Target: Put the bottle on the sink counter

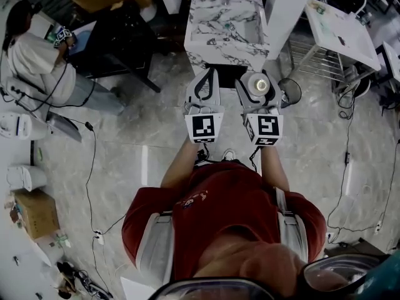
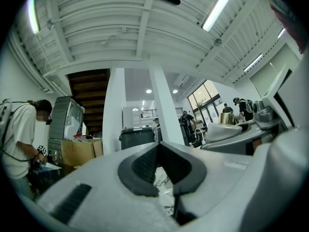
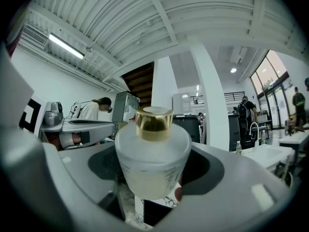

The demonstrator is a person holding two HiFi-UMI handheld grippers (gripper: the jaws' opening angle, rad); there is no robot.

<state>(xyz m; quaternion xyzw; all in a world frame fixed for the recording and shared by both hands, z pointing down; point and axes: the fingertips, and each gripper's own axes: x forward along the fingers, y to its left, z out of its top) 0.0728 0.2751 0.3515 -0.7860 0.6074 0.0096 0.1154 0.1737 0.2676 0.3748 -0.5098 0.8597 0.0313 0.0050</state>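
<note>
Bottle (image 3: 153, 158) — squat frosted glass, rounded shoulders, gold cap, pale liquid in the lower part — stands upright, pinched in the right claw (image 1: 258, 79) above the floor, just short of the marbled sink surface (image 1: 195, 42). Head view gives only its round top; right gripper view gives body and cap. Left claw (image 1: 208, 74) is pressed together, empty, alongside. Round bin (image 1: 289, 91) stands just right of the claws — a person (image 1: 34, 58) sits well off to the left.

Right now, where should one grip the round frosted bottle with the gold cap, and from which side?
Grip the frosted bottle by its wide body, below the shoulder, from the side with level jaws, as the right gripper does. It stands upright; its gold cap is narrow.
</note>
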